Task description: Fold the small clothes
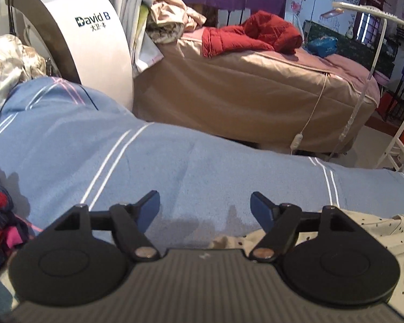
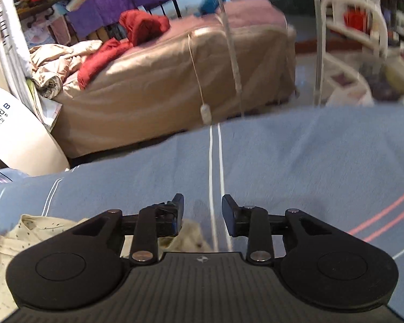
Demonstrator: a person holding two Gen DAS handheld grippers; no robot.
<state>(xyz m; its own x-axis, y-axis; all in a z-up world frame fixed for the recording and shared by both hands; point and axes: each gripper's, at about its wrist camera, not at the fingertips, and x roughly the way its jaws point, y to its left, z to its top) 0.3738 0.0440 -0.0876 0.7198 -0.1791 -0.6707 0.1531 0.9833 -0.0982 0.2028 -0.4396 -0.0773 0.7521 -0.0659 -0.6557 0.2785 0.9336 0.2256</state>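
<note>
A cream garment with small dark dots [image 1: 390, 231] lies on the blue striped bedcover [image 1: 175, 161], at the lower right of the left wrist view. It also shows at the lower left of the right wrist view [image 2: 32, 231], partly hidden under the gripper body. My left gripper [image 1: 205, 210] is open and empty above the cover, just left of the garment. My right gripper [image 2: 202, 215] is open and empty, with the garment's edge below its left finger [image 2: 176, 212]. The right wrist view is motion-blurred.
A pile of dark red, pink and navy clothes [image 1: 0, 215] lies at the left edge. A white "David B" machine [image 1: 75, 32] stands behind the bed. A tan bed [image 1: 256, 86] with a red jacket [image 1: 256, 35] sits across a narrow gap. A white rack [image 1: 401, 140] is at right.
</note>
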